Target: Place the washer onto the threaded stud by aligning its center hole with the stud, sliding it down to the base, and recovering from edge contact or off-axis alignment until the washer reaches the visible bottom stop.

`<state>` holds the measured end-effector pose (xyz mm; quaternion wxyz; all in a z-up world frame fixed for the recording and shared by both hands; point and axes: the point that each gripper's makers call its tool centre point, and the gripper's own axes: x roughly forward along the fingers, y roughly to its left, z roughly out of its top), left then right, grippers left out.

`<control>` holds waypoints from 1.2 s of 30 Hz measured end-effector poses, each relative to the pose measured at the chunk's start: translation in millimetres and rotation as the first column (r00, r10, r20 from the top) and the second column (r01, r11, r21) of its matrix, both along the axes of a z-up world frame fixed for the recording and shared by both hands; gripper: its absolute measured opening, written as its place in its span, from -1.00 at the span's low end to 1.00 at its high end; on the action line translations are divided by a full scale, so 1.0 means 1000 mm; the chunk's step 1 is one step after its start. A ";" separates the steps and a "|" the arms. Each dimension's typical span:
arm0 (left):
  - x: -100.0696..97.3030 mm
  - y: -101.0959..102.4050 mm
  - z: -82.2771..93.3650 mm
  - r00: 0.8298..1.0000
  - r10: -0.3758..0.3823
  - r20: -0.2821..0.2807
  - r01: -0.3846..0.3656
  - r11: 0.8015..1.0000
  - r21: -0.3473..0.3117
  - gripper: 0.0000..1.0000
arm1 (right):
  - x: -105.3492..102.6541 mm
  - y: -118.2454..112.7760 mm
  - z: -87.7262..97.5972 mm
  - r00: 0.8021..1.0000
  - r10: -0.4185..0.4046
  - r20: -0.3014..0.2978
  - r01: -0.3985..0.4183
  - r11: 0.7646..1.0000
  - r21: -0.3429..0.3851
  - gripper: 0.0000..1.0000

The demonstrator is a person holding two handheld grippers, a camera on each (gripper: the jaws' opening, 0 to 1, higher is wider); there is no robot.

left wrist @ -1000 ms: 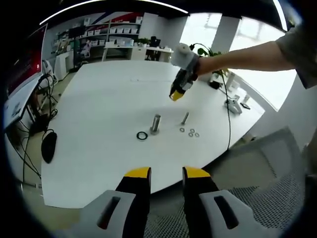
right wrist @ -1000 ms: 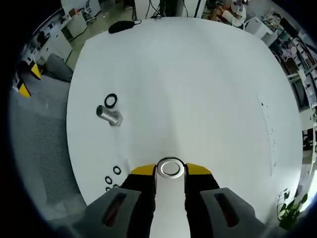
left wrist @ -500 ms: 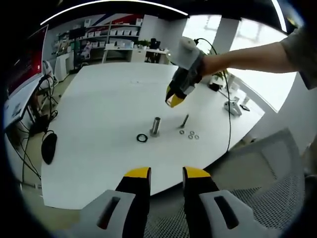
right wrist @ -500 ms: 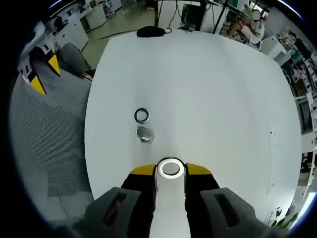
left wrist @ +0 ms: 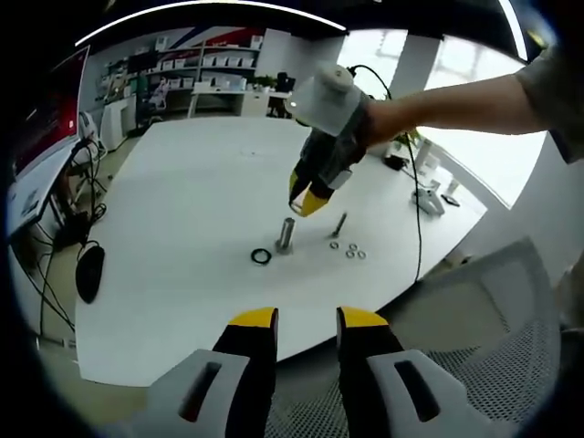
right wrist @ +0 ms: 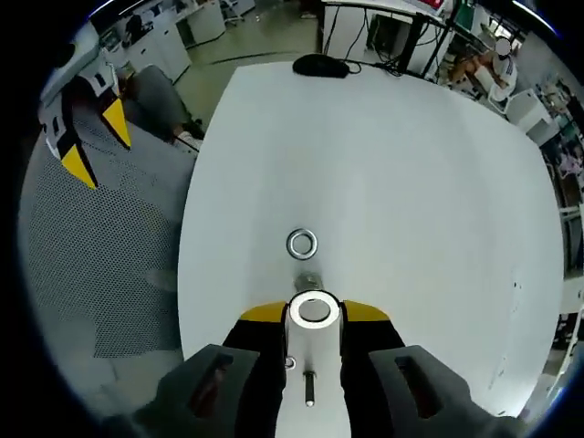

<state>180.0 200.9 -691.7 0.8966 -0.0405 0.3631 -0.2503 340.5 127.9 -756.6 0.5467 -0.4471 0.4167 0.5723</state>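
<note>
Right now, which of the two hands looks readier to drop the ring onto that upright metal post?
The right. The right gripper is shut on the washer and hangs just above the stud. The left gripper is open, holds nothing, and sits back off the table edge.

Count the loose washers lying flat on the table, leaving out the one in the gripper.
4: a dark ring left of the threaded stud, and three small washers clustered right of it. Others may be hidden.

The surface [right wrist: 411,182] is plain white. The washer [right wrist: 314,310] and stud [left wrist: 286,232] are silver-grey metal. Each tool [right wrist: 313,319] has yellow tips on black jaws; the chair mesh [right wrist: 100,265] is grey, dotted.
</note>
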 end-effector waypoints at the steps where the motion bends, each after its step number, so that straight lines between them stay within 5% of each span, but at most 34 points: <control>1: 0.000 0.000 0.000 1.000 0.002 0.002 -0.002 1.000 0.000 -0.53 | 0.000 0.001 -0.001 1.000 0.003 -0.001 -0.003 1.000 -0.001 -0.56; 18: 0.002 0.001 0.003 1.000 0.015 0.013 -0.014 1.000 -0.010 -0.53 | -0.003 0.006 -0.023 0.999 0.040 -0.016 -0.041 0.997 -0.070 -0.55; 36: 0.003 0.003 0.004 0.999 0.029 0.020 -0.029 1.000 -0.009 -0.52 | -0.002 0.012 -0.022 0.999 0.050 -0.016 -0.051 0.997 -0.062 -0.52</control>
